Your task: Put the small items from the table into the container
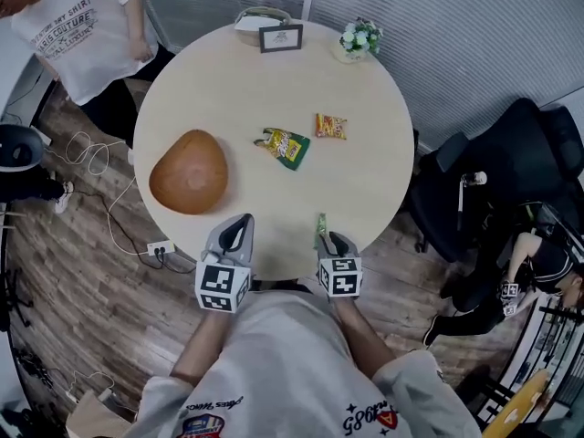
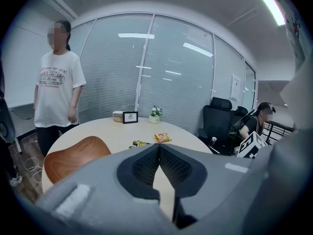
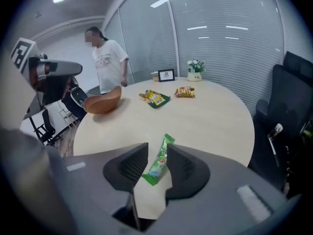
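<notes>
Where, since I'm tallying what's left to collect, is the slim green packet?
The slim green packet lies at the near right edge of the table, between the parted jaws of the right gripper; in the head view, it's nearer than the yellow-green packet.

**Three cameras, one table**

Your head camera is looking steeply down onto the round table from its near edge. The camera on your left gripper is facing low across the tabletop toward the glass wall. The one on your right gripper is tilting down, close over the near rim. All three are sharing the brown bowl and orange packet.
</notes>
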`<act>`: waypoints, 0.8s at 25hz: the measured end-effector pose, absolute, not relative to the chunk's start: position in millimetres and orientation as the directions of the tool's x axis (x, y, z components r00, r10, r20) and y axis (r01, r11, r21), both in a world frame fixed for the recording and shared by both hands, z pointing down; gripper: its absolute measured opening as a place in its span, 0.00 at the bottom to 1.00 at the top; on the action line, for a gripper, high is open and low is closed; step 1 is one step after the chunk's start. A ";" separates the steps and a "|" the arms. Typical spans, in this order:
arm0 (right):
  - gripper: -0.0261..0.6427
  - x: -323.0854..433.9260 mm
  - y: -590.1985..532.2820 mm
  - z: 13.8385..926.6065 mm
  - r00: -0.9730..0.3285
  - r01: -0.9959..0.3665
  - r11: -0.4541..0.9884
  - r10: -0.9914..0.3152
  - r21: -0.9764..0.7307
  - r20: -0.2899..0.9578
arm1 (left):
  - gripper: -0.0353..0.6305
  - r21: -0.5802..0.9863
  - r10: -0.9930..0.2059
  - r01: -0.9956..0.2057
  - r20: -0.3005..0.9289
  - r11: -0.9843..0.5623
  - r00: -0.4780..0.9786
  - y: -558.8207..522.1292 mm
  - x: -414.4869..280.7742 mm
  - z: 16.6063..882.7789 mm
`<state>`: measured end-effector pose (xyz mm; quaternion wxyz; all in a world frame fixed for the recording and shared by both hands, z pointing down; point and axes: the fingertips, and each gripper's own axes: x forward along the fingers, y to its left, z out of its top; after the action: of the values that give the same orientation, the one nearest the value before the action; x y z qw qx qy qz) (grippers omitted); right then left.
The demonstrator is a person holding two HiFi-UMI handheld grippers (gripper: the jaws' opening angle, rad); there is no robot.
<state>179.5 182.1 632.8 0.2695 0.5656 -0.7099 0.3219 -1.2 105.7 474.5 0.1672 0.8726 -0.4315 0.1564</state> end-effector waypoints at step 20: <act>0.08 163.8 172.1 681.3 -0.125 -0.992 0.061 -0.468 -0.109 0.875 | 0.05 0.207 -0.651 -0.786 0.459 -0.583 0.604 52.5 -40.6 495.7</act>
<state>163.8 172.1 681.3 0.3406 0.5669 -0.6438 0.3848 -40.6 52.5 495.7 0.1984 0.8734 -0.4112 0.1696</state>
